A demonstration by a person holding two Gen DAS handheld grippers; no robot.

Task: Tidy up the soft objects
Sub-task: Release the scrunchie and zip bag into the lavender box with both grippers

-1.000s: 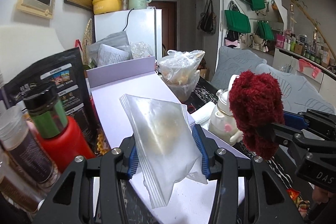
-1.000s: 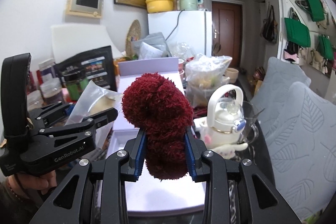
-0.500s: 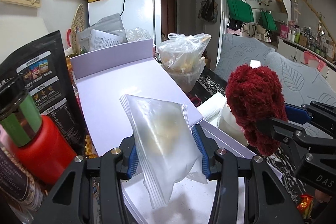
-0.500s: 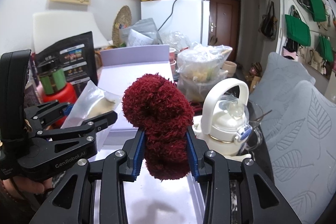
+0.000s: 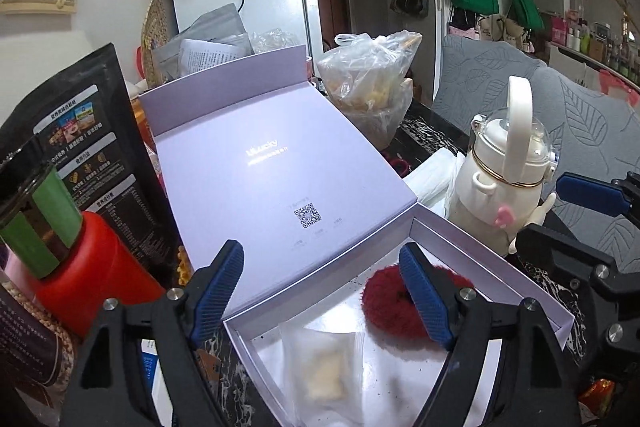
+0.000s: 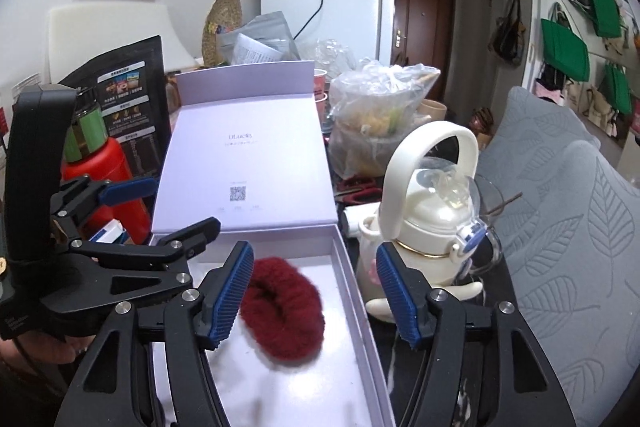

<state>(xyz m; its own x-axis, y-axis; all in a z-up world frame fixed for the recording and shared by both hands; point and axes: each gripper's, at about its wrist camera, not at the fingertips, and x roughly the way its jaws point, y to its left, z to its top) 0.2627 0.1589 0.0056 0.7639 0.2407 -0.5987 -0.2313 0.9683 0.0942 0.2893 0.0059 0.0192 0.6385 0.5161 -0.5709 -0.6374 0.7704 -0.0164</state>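
A dark red fluffy scrunchie (image 6: 282,313) lies in the open white box (image 6: 358,311); it also shows in the left wrist view (image 5: 390,301). A clear plastic pouch (image 5: 322,373) with something pale inside lies in the same box (image 5: 472,241), to the left of the scrunchie. My left gripper (image 5: 322,301) is open and empty above the box. My right gripper (image 6: 314,301) is open and empty above the scrunchie. The left gripper also shows in the right wrist view (image 6: 160,203), at the box's left side.
The box's lilac lid (image 5: 260,163) lies open behind it. A white kettle-shaped bottle (image 6: 430,211) stands right of the box. A red bottle (image 5: 80,259) and a black pouch (image 5: 92,147) stand left. A filled plastic bag (image 5: 368,87) sits behind.
Both grippers have opened. The pouch has dropped from the left gripper and the scrunchie from the right one; both now lie in the box.
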